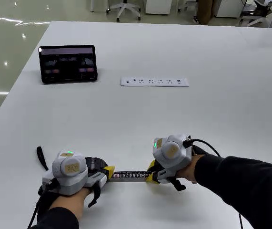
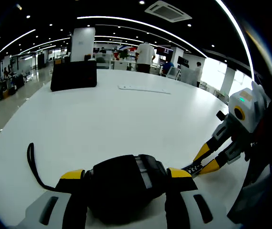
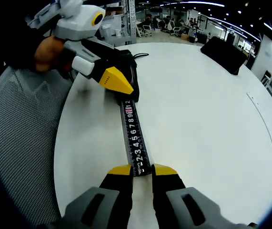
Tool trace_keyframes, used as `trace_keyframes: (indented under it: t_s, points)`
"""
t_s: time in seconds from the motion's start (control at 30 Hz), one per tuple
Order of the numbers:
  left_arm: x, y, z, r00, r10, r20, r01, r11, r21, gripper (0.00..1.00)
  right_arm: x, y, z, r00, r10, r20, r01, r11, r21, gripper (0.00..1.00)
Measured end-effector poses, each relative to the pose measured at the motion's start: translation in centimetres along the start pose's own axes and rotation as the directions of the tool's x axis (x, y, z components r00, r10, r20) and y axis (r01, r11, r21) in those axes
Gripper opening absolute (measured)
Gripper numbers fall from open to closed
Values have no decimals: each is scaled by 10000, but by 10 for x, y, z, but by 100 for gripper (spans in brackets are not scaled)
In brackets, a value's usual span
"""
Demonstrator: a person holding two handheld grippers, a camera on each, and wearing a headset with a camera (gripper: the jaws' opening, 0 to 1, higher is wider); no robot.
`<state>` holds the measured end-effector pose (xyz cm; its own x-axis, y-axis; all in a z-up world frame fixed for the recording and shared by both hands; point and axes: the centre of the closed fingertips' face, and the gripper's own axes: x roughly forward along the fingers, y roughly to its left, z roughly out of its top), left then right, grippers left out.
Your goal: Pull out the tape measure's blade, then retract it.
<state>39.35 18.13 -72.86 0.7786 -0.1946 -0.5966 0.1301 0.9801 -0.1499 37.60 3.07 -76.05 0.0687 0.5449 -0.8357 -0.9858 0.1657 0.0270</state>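
Note:
A black tape measure case [image 2: 125,183] sits on the white table, clamped between the yellow-tipped jaws of my left gripper [image 2: 126,174]. The case also appears under that gripper [image 1: 105,172] in the head view as a dark body [image 1: 95,165], with its black wrist strap [image 1: 41,158] trailing left. A short length of blade [image 3: 134,138], numbered 1 to 12, runs from the case [image 3: 121,67] to my right gripper [image 3: 141,170], shut on the blade's end. In the head view the blade [image 1: 128,175] spans the gap between both grippers, the right gripper [image 1: 150,177] at its right end.
A black tablet [image 1: 67,63] stands at the table's far left. A white power strip [image 1: 155,82] lies beyond the grippers near the middle. The white table [image 1: 212,105] stretches wide to the right. Office chairs and people stand in the background.

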Motion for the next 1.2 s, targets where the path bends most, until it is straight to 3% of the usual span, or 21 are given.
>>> trace_keyframes:
  t_s: [0.3,0.43,1.2]
  points:
    - [0,0,0,10000,-78,-49,78,10000,5,62,0,2,1,9999,42,104,-42,10000,1,10]
    - [-1,0,0,9997,-234,-72,233,9997,-112,62,3,4,3,9999,57,141,-53,9995,-313,10]
    - [-1,-1,0,9996,-275,-111,272,9992,-287,62,9,4,12,10000,-27,91,28,9999,-107,9]
